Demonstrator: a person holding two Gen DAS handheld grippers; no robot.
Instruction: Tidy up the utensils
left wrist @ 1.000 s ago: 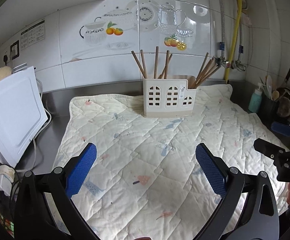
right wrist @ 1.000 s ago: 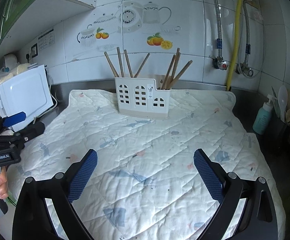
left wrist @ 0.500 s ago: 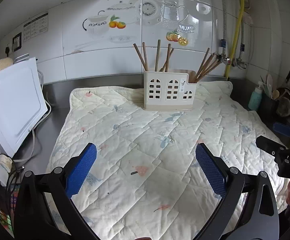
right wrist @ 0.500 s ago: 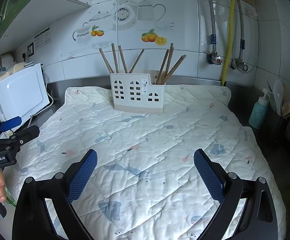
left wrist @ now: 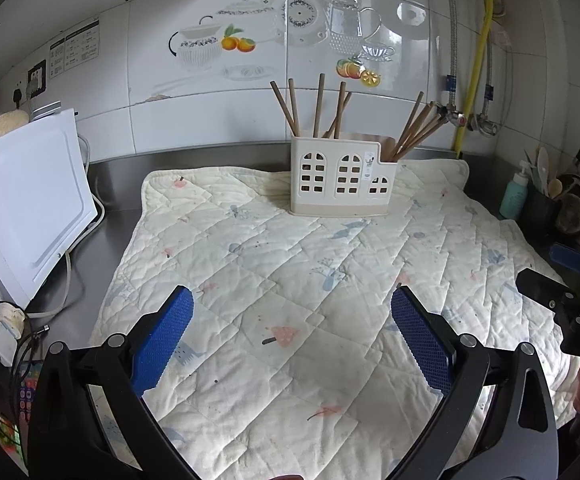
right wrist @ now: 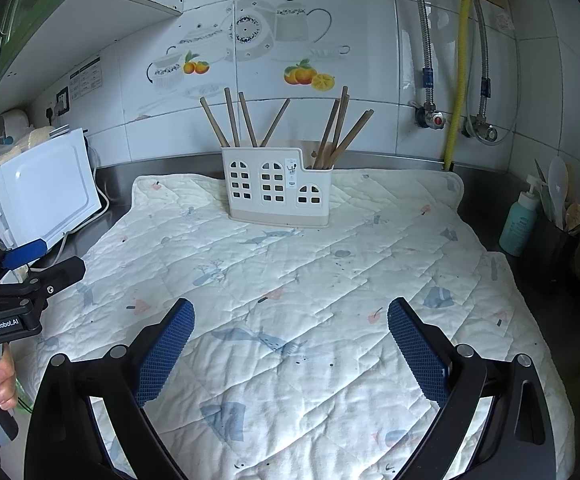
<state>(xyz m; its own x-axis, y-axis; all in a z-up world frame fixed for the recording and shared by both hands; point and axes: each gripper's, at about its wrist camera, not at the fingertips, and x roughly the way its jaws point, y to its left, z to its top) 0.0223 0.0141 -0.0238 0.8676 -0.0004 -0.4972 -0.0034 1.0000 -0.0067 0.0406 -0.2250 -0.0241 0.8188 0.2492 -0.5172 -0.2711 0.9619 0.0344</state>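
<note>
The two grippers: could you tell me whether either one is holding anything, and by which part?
Nothing is held. The left gripper and right gripper are both open above the quilted mat.

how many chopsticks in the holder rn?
8 visible. Four brown wooden chopsticks fan out of the tall left section of the cream plastic window-cutout holder; four more lean bunched in the low right section, where overlap may hide some.

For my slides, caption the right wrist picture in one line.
Open right gripper above a quilted mat, facing a holder of chopsticks by the tiled wall.
</note>
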